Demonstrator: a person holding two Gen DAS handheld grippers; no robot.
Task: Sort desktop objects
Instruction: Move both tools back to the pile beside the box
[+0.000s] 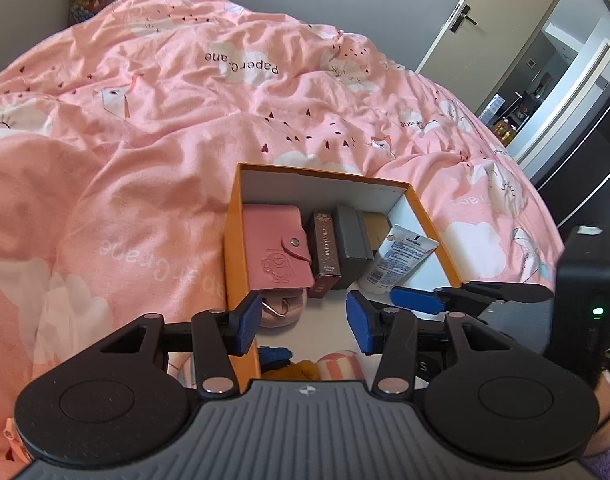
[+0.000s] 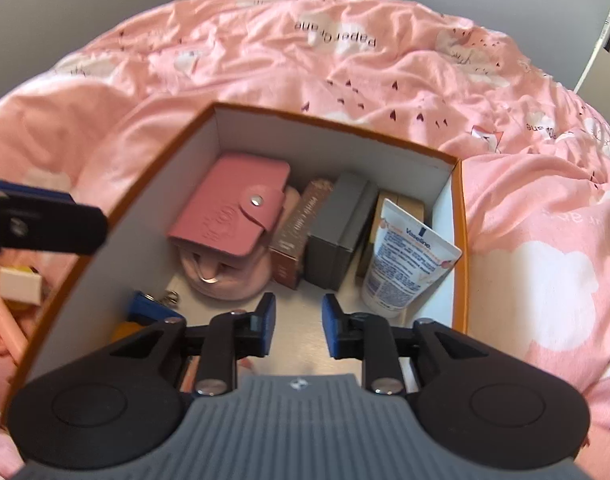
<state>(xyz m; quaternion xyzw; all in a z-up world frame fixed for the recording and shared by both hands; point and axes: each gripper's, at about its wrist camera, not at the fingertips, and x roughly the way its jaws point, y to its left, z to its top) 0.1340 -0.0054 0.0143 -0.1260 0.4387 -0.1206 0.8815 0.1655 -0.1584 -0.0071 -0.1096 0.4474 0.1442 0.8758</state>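
One box (image 2: 459, 240), one wallet (image 2: 229, 210), one tube (image 2: 405, 256), two grippers (image 2: 298, 330).

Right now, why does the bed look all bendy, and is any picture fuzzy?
Left wrist view: the fisheye lens curves the pink duvet and door; writing on the tube stays sharp. Right wrist view: the orange box bulges the same way, and everything looks slightly soft, like motion blur.

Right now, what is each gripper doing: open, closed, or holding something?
Left gripper: open, holding nothing, at the box's orange wall.
Right gripper: open, nothing between its pads, over the box floor.
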